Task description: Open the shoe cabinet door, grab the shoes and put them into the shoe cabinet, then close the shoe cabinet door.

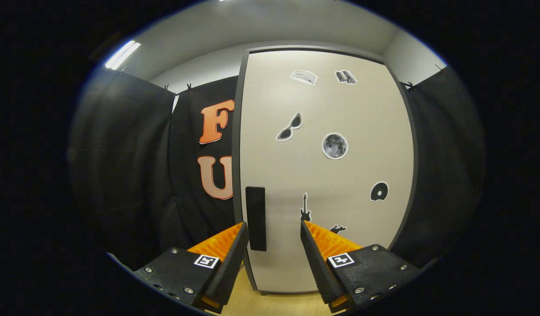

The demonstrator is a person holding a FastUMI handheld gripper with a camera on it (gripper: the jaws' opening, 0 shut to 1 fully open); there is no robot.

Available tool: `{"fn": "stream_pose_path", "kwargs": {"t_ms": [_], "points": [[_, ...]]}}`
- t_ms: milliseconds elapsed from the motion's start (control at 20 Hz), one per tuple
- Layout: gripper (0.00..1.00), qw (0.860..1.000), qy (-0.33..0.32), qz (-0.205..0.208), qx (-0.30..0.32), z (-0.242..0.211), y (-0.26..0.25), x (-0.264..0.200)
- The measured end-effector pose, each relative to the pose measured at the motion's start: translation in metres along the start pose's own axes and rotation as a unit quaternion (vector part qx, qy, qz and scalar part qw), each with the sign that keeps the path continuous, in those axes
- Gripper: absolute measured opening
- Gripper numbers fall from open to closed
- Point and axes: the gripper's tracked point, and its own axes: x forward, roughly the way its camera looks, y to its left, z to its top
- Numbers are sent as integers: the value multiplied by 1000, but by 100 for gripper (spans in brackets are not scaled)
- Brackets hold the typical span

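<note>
The shoe cabinet's pale door (327, 175) stands closed in a dark frame straight ahead, with several black-and-white stickers on it. A black upright handle (255, 218) sits near the door's left edge. My gripper (273, 226) is open, its fingertips spread to either side of the handle's lower part, close to the door. Nothing is held between the fingers.
Black cloth walls (120, 166) hang to the left and right of the cabinet. A light wooden floor (270, 303) shows below the door between my fingers. A ceiling light (122, 55) glows at the upper left.
</note>
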Motion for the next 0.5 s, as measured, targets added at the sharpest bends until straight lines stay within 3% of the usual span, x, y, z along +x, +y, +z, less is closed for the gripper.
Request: {"fn": "stream_pose_path", "kwargs": {"t_ms": [500], "points": [[76, 997, 9, -79, -22, -10, -37, -131]]}}
